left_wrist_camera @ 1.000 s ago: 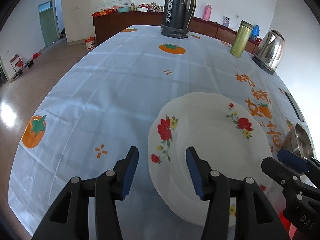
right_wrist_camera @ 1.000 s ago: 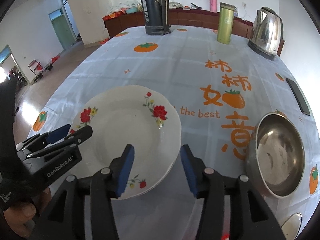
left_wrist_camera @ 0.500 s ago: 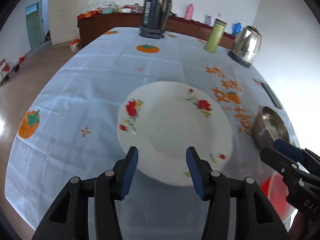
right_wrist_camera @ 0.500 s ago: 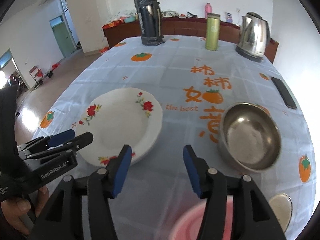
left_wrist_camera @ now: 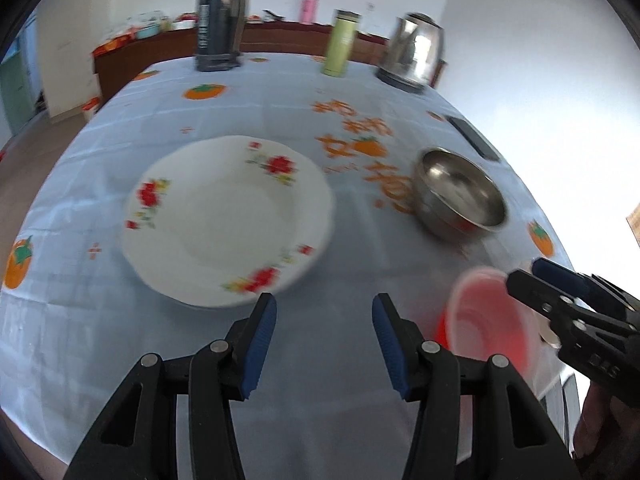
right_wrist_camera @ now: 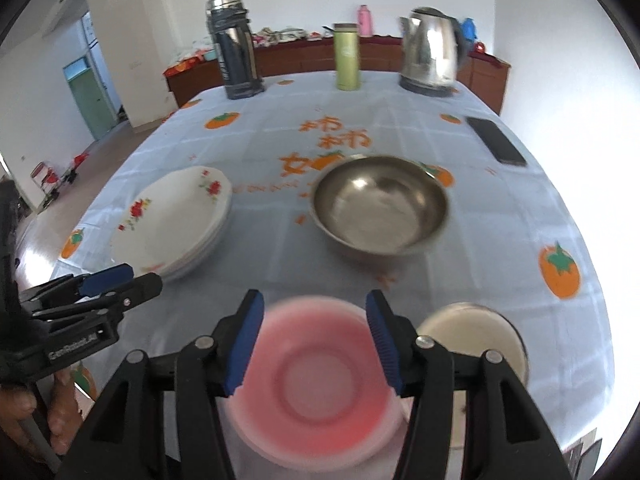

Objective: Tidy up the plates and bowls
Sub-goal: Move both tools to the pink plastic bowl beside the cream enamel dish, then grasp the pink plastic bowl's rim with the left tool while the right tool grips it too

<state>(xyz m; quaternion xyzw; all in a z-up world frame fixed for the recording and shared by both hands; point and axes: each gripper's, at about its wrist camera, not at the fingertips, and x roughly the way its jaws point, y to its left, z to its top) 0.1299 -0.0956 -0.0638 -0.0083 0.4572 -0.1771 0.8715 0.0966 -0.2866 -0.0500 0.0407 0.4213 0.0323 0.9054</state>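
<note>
Presently both tongs stand spread and empty above the worktop [right_wrist_camera: 520,248]. The right tongs [right_wrist_camera: 316,340] frame the pink plastic bowl [right_wrist_camera: 316,388], its blue pads on either side of the rim without visibly touching it; the left tongs [left_wrist_camera: 324,338] hover over bare cloth, just nearer the camera than the floral plates [left_wrist_camera: 228,220].

Step in hand, as judged: taking up the pink plastic bowl. To do this well, one pad should pass inside the rim and the other outside, closing on the wall and not across the whole width, which looks too broad for the jaws. The bowl is light and smooth, so a square, firm pinch should prevent it from swinging or slipping.

Containers: the pink plastic bowl appears empty, though blur softens its interior. Beyond it stands the steel bowl [right_wrist_camera: 380,204], also empty, with only reflections inside. Just to the right of the pink plastic bowl lies a small pale dish [right_wrist_camera: 476,332], its contents unclear. Left of the steel bowl, the floral plates sit stacked, the top one bare.
</note>
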